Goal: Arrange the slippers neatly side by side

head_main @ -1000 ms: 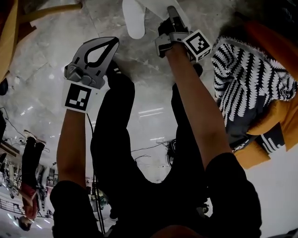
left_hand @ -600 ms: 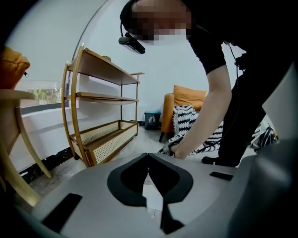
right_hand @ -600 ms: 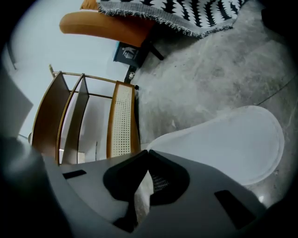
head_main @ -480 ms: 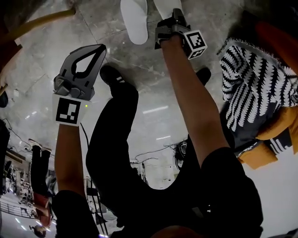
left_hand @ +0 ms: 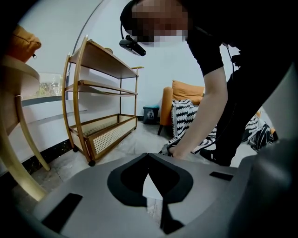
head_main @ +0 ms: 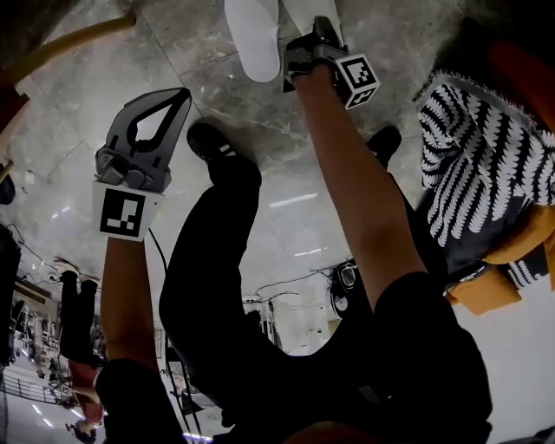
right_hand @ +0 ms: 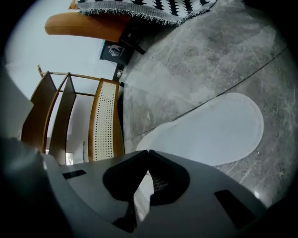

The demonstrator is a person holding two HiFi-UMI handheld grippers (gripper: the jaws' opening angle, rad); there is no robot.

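The person stands on a grey marble floor (head_main: 95,186), a black shoe (head_main: 208,139) just right of the left gripper (head_main: 179,94). That gripper is held above the floor on the left, well apart from the slippers. In the left gripper view (left_hand: 147,155) its jaws are pressed together at the tips with nothing between them.

Farther off and to the right, the right gripper (head_main: 319,26) reaches down to the far edge of the head view. Its tips are pressed together too (right_hand: 148,152), and a bit of white, mesh-textured material shows in the opening just behind them: it seems to be pinching the right slipper (head_main: 299,10) by a thin edge. The left slipper (head_main: 251,35) lies flat on the floor just beside it, long and white (right_hand: 209,132).

On the right a black-and-white zigzag blanket (head_main: 481,165) hangs over an orange chair (left_hand: 186,90). Beyond the slippers stands a wooden rack (left_hand: 102,107) with a cane-mesh bottom shelf.
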